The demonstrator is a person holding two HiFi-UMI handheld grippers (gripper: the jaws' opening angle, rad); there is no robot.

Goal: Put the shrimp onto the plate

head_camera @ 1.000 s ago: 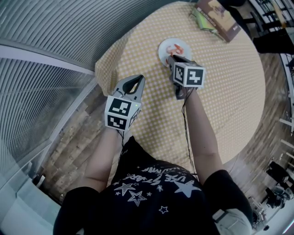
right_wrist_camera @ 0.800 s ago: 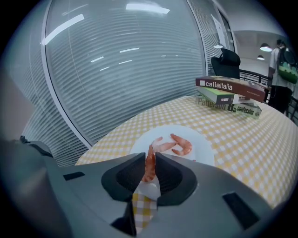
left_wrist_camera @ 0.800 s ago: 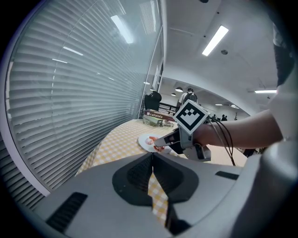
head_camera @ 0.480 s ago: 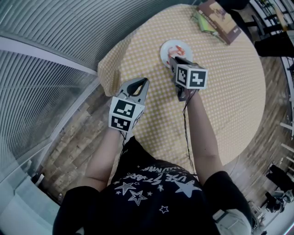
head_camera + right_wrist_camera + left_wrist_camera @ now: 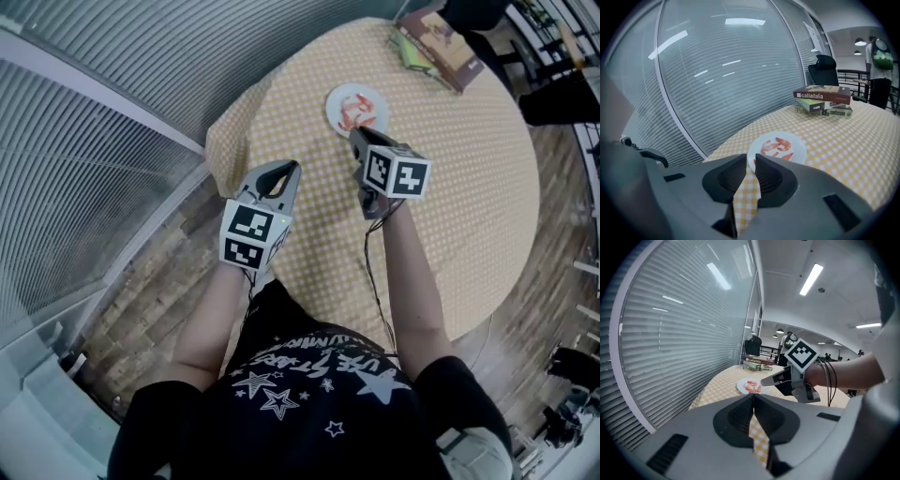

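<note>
The round table, under a yellow checked cloth, fills the upper part of the head view, with a slatted glass wall curving round it from 9 to 11 o'clock. A stack of books lies near the table's edge at 1 o'clock, well apart from the work and in nobody's way.

The right gripper has drawn back toward the person. A second ago its tip reached over the plate; now it hangs just beside the plate's 6 o'clock rim and clear of it. Its jaws stand a narrow slit apart, and only checked cloth shows between them. The left gripper hovers at 8 o'clock from the right one, over the table's near edge, and has barely shifted. Its jaws are pressed together on nothing.

The white plate sits toward 12 o'clock on the table. The shrimp, several orange pieces, lie on the plate. No shrimp shows on the cloth, so the withdrawal reads as a release, and the task looks done.
</note>
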